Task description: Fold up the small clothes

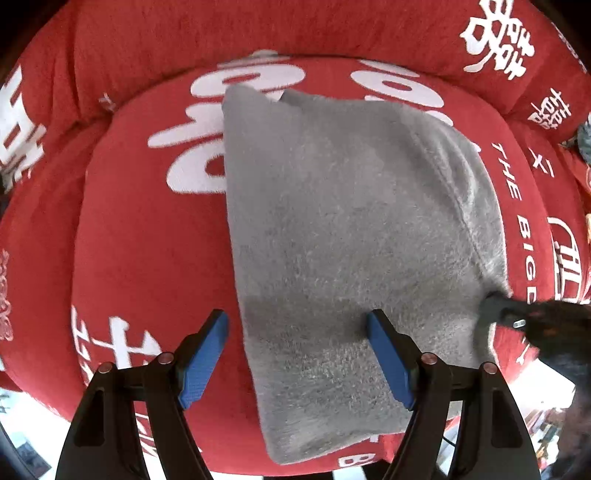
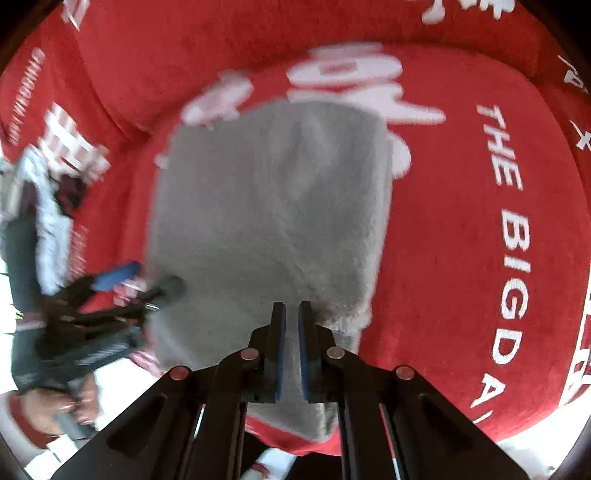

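A grey fuzzy garment [image 1: 351, 229] lies folded flat on a red cushion [image 1: 147, 240] with white lettering. My left gripper [image 1: 297, 321] is open, its blue pads straddling the garment's near left edge just above it. My right gripper [image 2: 291, 308] is nearly shut, and its narrow gap holds the garment's [image 2: 273, 206] near right edge, which puckers around the tips. In the left wrist view the right gripper [image 1: 495, 306] touches the cloth's right corner. In the right wrist view the left gripper [image 2: 147, 282] sits at the cloth's left edge.
The red cushion [image 2: 461, 221] has a raised padded rim [image 1: 258, 29] behind and at the sides. A person's hand [image 2: 70, 402] and sleeve show at lower left of the right wrist view. A light floor [image 1: 22, 417] lies below the cushion's front edge.
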### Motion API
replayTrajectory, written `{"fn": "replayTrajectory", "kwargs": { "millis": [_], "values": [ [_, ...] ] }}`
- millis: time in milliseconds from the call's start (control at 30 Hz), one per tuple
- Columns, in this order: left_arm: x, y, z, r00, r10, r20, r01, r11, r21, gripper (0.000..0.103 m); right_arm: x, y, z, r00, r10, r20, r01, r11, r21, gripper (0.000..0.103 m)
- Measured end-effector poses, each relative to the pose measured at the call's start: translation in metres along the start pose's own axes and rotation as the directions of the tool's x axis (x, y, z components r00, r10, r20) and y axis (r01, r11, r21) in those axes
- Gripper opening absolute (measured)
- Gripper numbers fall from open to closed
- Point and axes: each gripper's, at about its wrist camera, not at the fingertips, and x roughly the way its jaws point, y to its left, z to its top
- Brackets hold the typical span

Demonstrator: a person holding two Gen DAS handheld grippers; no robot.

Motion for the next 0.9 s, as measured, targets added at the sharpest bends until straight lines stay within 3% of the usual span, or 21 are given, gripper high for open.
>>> {"fn": "replayTrajectory", "kwargs": {
  "millis": [100,267,500,600,800,900],
  "values": [
    [0.0,0.001,-0.001,1.0,-0.009,0.0,0.009,1.0,-0.012,0.078,0.003,-0.009,-0.004,0.999,0.029,0.017,-0.029,0.999,0.019,0.0],
    [0.002,0.001,0.0,1.0,-0.009,-0.011,0.009,1.0,-0.01,0.078,-0.002,-0.003,-0.008,1.0,-0.024,0.013,0.024,1.0,-0.015,0.0],
    [0.006,-0.001,0.003,0.999,-0.021,-0.034,0.021,1.0,-0.011,0.078,0.005,-0.003,-0.01,0.999,-0.028,0.016,0.028,0.999,0.016,0.0],
    [0.009,-0.002,0.005,0.999,-0.005,-0.035,0.005,1.0,-0.01,0.097,0.004,-0.001,-0.01,0.999,-0.038,0.022,0.038,0.999,0.01,0.0],
    [0.013,-0.001,0.004,0.999,0.015,-0.039,-0.016,0.999,-0.032,0.102,-0.005,-0.003,-0.01,1.0,-0.012,0.029,0.01,0.998,0.065,0.0],
    [0.018,0.005,0.003,0.998,-0.009,-0.057,0.005,0.998,-0.069,0.102,-0.022,-0.001,-0.008,0.994,-0.008,0.105,0.0,0.997,0.072,0.0]
  ]
}}
